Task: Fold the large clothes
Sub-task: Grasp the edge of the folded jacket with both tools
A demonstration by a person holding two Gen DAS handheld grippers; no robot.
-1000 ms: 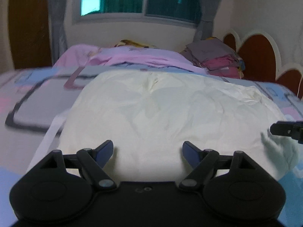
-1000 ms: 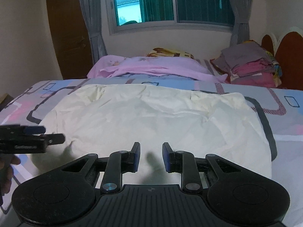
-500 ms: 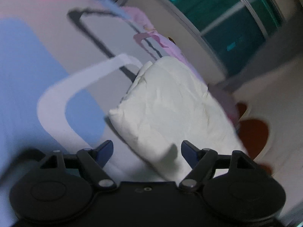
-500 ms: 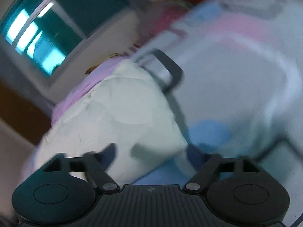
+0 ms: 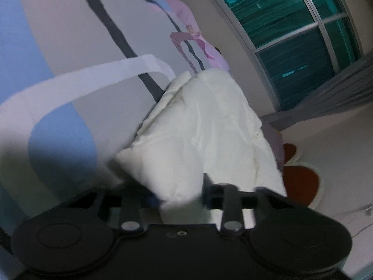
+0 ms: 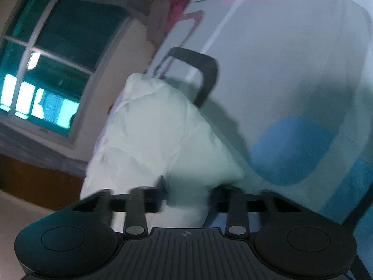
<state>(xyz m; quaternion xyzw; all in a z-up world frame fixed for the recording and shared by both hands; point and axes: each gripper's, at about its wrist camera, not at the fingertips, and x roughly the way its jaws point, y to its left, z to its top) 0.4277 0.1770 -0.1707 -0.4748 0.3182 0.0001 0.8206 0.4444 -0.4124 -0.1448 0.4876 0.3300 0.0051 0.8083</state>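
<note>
A large cream-white garment (image 5: 209, 126) lies folded on the patterned bedsheet (image 5: 58, 46). My left gripper (image 5: 179, 193) is tilted sideways and shut on the garment's near left corner, with cloth bunched between the fingers. In the right wrist view the same garment (image 6: 149, 135) runs away from my right gripper (image 6: 188, 193), which is tilted the other way and shut on the near right corner. Both views are blurred by motion.
The bedsheet (image 6: 291, 70) has blue, pink, grey and dark outlined shapes. A pink blanket (image 5: 195, 37) lies at the far end of the bed. A window with green curtains (image 5: 291, 23) and a red-brown headboard (image 5: 300, 182) stand beyond.
Both grippers have rolled sideways, dropped to the garment's near corners and closed on them. A second ago they were level and off the cloth.
</note>
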